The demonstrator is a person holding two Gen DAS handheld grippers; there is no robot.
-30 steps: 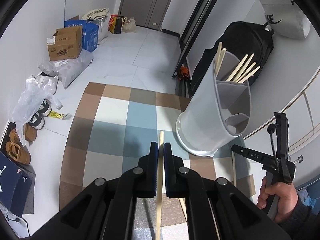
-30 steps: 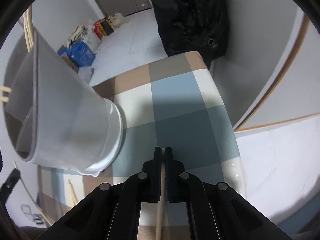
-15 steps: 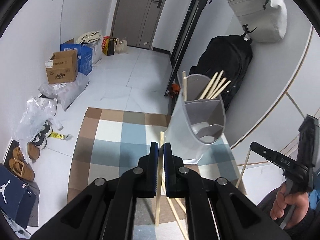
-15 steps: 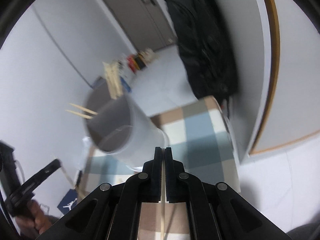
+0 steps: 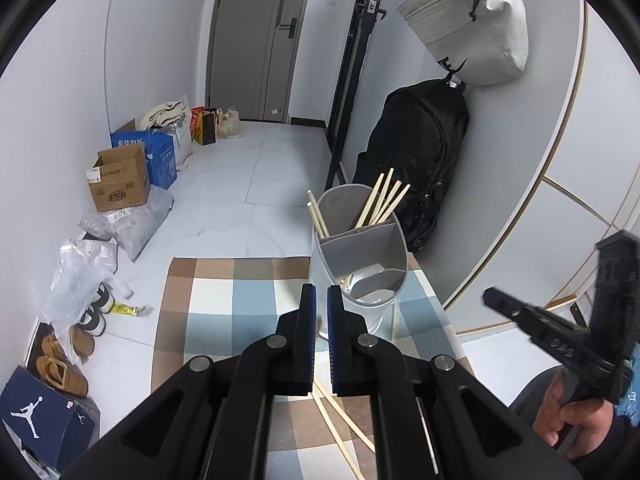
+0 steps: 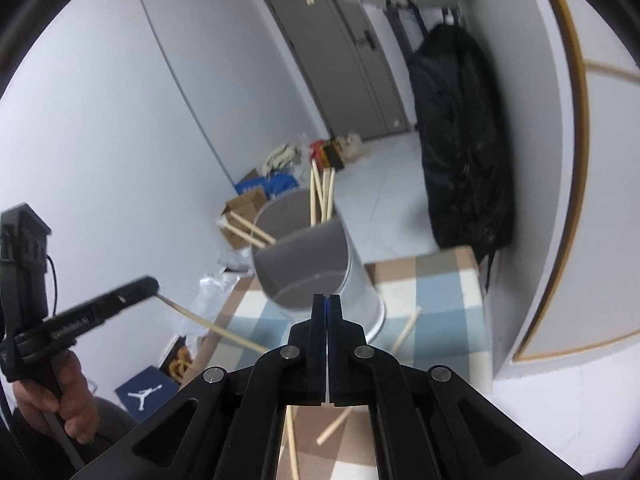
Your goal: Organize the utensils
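A pale grey utensil holder (image 5: 360, 280) (image 6: 320, 256) with inner dividers stands on a table under a checked cloth (image 5: 240, 300) (image 6: 432, 292). Several wooden chopsticks (image 5: 384, 200) (image 6: 320, 192) lean in its far compartments. My left gripper (image 5: 321, 294) (image 6: 154, 282) is shut on a chopstick (image 6: 208, 324) and hangs left of the holder, above the cloth. My right gripper (image 6: 327, 298) (image 5: 490, 295) is shut just in front of the holder's rim. A thin chopstick (image 6: 290, 440) slants down under its fingers. Loose chopsticks (image 6: 406, 330) (image 5: 340, 432) lie on the cloth.
A black backpack (image 5: 416, 160) hangs on the wall behind the holder, below a grey bag (image 5: 468, 24). Cardboard boxes (image 5: 120, 180), plastic bags and shoes (image 5: 60, 368) line the floor on the left. A grey door (image 5: 256, 40) closes the far end of the hallway.
Both grippers have risen above the table and tilted up. The holder now sits lower and farther off in both views. Each gripper stayed shut on its chopstick.
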